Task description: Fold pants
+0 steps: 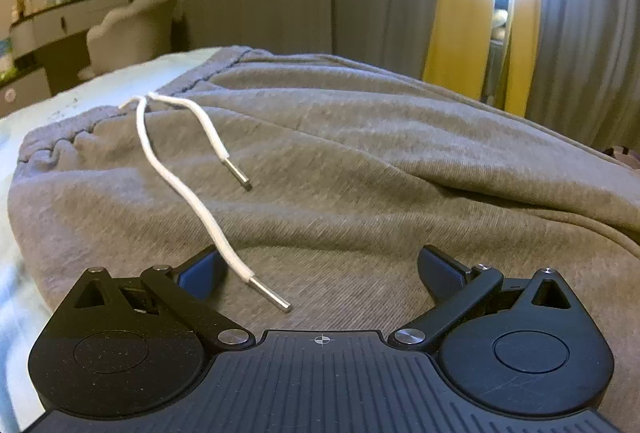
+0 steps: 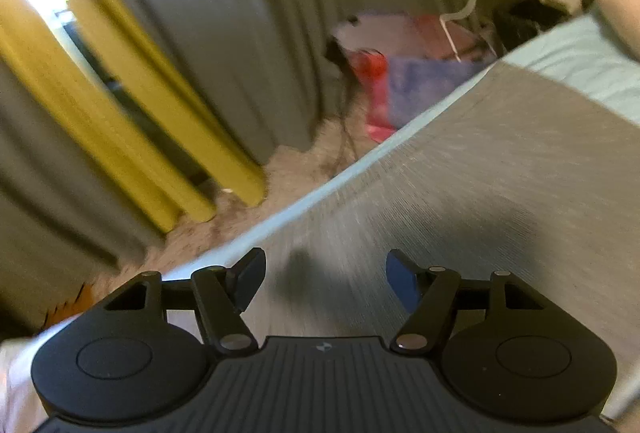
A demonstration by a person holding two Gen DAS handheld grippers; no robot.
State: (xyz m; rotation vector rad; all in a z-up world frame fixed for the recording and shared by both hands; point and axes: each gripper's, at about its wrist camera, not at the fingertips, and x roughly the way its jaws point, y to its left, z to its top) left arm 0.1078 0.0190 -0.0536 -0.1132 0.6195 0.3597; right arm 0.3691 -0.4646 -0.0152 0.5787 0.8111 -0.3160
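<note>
the left wrist camera is sitting low behind its gripper (image 1: 318, 273), looking close across the grey sweatpants (image 1: 360, 161) toward a vanity (image 1: 60, 21) and curtains (image 1: 568, 13). the right wrist camera is tilting sideways behind its gripper (image 2: 326, 281), facing the bed edge (image 2: 320, 189); both are sharing the pants and curtains
</note>
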